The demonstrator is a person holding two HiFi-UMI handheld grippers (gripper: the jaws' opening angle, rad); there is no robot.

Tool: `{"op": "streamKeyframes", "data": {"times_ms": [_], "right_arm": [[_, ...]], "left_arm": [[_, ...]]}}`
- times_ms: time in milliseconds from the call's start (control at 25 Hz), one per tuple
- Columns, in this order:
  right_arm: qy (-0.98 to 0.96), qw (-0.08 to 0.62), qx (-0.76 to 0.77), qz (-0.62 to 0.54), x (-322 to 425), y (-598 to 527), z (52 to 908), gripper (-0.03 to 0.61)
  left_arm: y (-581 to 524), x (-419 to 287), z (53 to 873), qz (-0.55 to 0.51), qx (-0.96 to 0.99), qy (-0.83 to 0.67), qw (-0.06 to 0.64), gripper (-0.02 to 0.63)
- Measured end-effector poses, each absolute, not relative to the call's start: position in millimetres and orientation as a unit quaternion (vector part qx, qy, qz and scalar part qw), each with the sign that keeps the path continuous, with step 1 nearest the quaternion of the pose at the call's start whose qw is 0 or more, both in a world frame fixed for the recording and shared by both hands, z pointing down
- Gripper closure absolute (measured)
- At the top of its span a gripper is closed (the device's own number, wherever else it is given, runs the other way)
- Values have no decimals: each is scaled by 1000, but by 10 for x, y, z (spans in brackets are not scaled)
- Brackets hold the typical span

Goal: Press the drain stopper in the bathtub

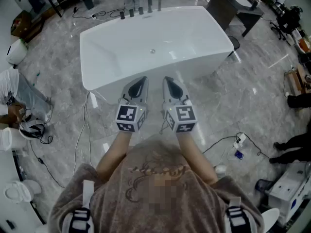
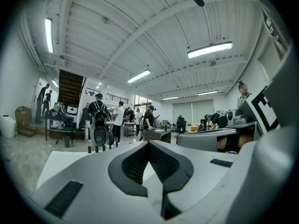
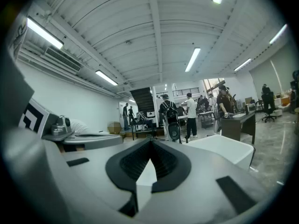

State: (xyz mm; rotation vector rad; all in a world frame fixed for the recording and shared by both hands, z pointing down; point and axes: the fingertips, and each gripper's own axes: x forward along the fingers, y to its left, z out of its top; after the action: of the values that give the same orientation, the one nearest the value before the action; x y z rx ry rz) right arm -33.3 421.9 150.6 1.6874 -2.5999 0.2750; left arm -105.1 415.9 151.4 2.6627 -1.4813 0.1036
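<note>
While a person stands on the grey marble floor at the near side of a white bathtub, they hold the left gripper and the right gripper side by side, near each other but not touching. Both point forward, and from above their tips appear over the tub's near edge. The fingers of both grippers are clenched with nothing between them. In the left gripper view the dark ribbed pads meet at the tip, and in the right gripper view the pads meet the same way. The drain stopper, a small round metal disc, sits on the bottom of the bathtub. It is well ahead of both sets of fingertips, roughly on the line running out between them. Farther ahead still, past the far rim, stand dark tap fittings. Both gripper views look level across a workshop, where people stand in the distance.
</note>
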Motion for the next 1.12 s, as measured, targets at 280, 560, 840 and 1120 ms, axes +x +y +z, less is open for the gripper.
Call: {"op": "streamKeyframes", "data": {"times_ms": [280, 560, 840, 1120], "right_arm": [[-835, 9, 542, 93, -475, 4206, 1501, 577], [-833, 15, 548, 80, -556, 4240, 1503, 577], [-820, 17, 567, 76, -473, 4225, 1586, 577], [-815, 13, 575, 76, -338, 3935, 1622, 577]], "left_arm": [[4146, -1156, 1506, 37, 875, -480, 46, 611], [4092, -1356, 1492, 40, 883, -465, 40, 611], [3983, -1441, 1578, 45, 890, -451, 43, 611], [3777, -1338, 1619, 44, 893, -446, 38, 611]]}}
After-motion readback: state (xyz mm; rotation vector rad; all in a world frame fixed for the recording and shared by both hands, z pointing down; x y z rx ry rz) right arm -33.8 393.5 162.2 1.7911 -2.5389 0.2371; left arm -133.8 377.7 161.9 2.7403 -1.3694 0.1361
